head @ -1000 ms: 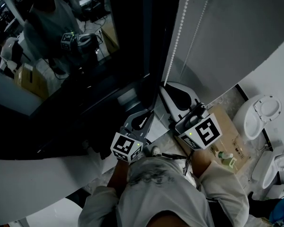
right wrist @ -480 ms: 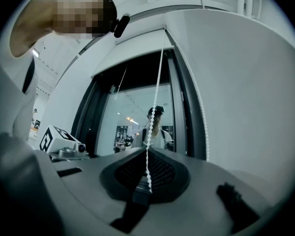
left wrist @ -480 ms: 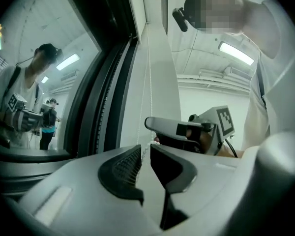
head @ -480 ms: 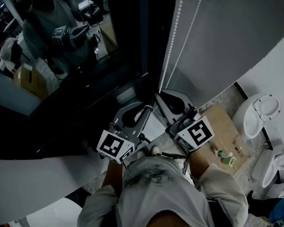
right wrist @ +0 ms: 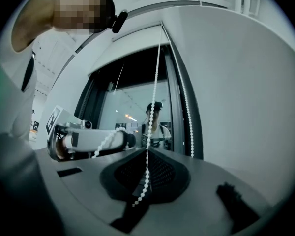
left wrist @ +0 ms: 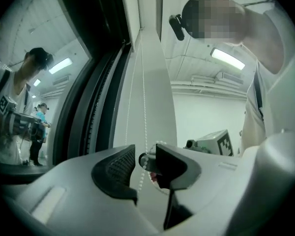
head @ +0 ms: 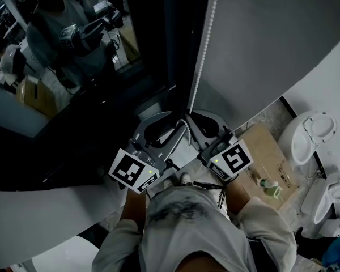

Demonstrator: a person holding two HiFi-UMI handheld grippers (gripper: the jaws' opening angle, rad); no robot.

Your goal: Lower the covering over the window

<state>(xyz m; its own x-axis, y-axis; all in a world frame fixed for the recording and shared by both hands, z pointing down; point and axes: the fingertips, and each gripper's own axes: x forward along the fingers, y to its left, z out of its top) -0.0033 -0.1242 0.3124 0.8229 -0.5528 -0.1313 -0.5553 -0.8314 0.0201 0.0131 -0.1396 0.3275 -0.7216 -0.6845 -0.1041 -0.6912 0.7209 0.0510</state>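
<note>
Nearest, the head view showed the left tongs [head: 171,128] and the right tongs [head: 199,118] side by side, both aimed at the foot of the bead chain [head: 207,38]. How their jaws stood was hard to read there. The left gripper view settled one: its jaws had just been opening and stood apart, with the chain hanging loose between them and a loop of it lying over one jaw. The right gripper view settled the other: its jaws were together, pinching one strand of the chain. The chain ran upright, its long axis vertical, along the left edge of the roller blind [head: 260,50]. The blind hung to the right of the dark window glass [head: 73,67], with its top cut off by the frame. Farthest, the glass mirrored the person and the tongs.
</note>
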